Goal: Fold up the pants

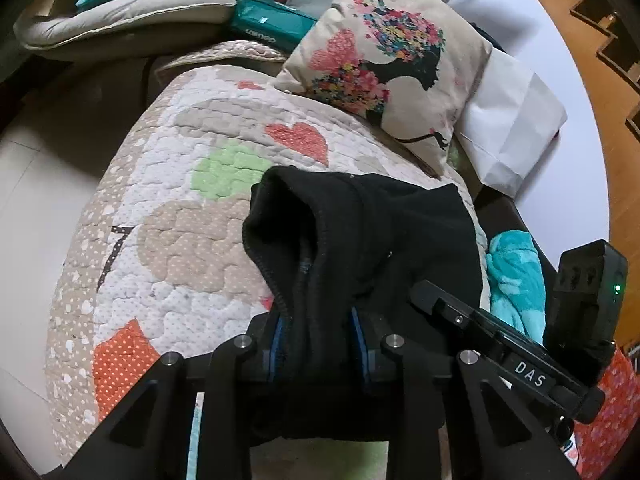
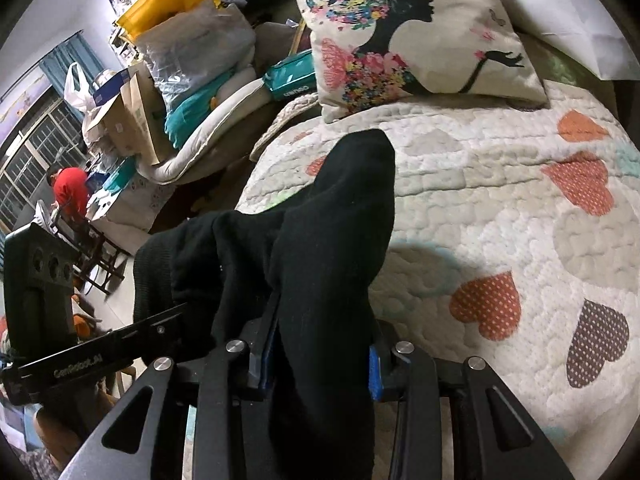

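Black pants point(image 1: 380, 232) hang bunched over the heart-patterned quilt point(image 1: 180, 220). My left gripper point(image 1: 320, 340) is shut on a thick fold of them, the blue pads pressing the cloth from both sides. In the right wrist view the same black pants point(image 2: 340, 220) rise in a peak ahead of my right gripper point(image 2: 320, 360), which is also shut on a bundle of the fabric. The two grippers hold the garment side by side, lifted off the quilt point(image 2: 500, 200). The right gripper's black housing point(image 1: 588, 280) shows at the right of the left wrist view.
A cushion printed with a flower-haired silhouette point(image 1: 384, 60) point(image 2: 412, 32) leans at the quilt's far end, beside a white paper bag point(image 1: 512, 128). A teal cloth point(image 1: 516, 280) lies to the right. Bags and boxes point(image 2: 180, 40) pile up at the left; a person in red point(image 2: 72, 188) is far off.
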Demonstrator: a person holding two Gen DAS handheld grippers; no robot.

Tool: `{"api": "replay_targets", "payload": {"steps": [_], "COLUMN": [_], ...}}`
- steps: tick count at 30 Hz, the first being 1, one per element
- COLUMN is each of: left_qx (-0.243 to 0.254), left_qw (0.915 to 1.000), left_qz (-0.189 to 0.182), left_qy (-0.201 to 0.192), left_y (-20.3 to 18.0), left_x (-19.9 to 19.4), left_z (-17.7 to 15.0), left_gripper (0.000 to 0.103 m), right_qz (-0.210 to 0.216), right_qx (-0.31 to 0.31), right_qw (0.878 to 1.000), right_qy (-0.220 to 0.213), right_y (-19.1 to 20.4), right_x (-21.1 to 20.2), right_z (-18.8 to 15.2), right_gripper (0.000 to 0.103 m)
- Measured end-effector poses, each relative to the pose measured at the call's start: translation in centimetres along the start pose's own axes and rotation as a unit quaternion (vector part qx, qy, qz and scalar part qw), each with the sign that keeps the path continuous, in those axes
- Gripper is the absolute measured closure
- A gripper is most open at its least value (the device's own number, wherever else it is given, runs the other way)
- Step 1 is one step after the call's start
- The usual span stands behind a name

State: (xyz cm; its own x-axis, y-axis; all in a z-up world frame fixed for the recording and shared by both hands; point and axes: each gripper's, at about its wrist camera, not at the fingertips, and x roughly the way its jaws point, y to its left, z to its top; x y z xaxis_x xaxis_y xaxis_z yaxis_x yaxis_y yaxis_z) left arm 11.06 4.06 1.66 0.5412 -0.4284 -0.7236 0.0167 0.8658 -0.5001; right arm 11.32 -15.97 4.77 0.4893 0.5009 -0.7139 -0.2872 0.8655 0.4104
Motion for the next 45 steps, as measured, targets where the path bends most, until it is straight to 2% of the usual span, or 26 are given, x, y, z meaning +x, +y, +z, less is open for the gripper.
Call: {"api": "replay_targets", "payload": {"steps": [8, 13, 23, 30, 45], "left_qx": [0.017, 0.041, 0.063, 0.082, 0.079], "left_qw": [0.9995, 0.9975, 0.9941, 0.9918, 0.9921], "left_qz": [0.012, 0.034, 0.062, 0.07, 0.079], "left_qy": [-0.025, -0.047, -0.063, -0.068, -0.057], "left_y": [-0.8, -1.8, -2.9, -4.1, -4.1], "left_x": [-1.1, -1.9, -2.0, -1.3, 0.6], "left_z": [0.0, -0.1, 0.2, 0.1, 0.4], "left_gripper": [0.079, 0.079, 0.079, 0.078, 0.079], "right_qz": [0.004, 0.009, 0.013, 0.013, 0.007], "right_qx": [0.002, -0.001, -0.003, 0.003, 0.008], "right_qw": [1.0, 1.0, 1.0, 1.0, 1.0], "right_qy": [-0.006, -0.016, -0.022, -0.026, -0.021], "right_y": [0.4, 0.9, 0.8, -0.2, -1.0], "right_x": [0.2, -0.1, 0.0, -0.2, 0.3], "right_z": [0.2, 0.6, 1.2, 1.7, 1.9], "right_gripper": [0.066, 0.066, 0.066, 0.066, 0.066]}}
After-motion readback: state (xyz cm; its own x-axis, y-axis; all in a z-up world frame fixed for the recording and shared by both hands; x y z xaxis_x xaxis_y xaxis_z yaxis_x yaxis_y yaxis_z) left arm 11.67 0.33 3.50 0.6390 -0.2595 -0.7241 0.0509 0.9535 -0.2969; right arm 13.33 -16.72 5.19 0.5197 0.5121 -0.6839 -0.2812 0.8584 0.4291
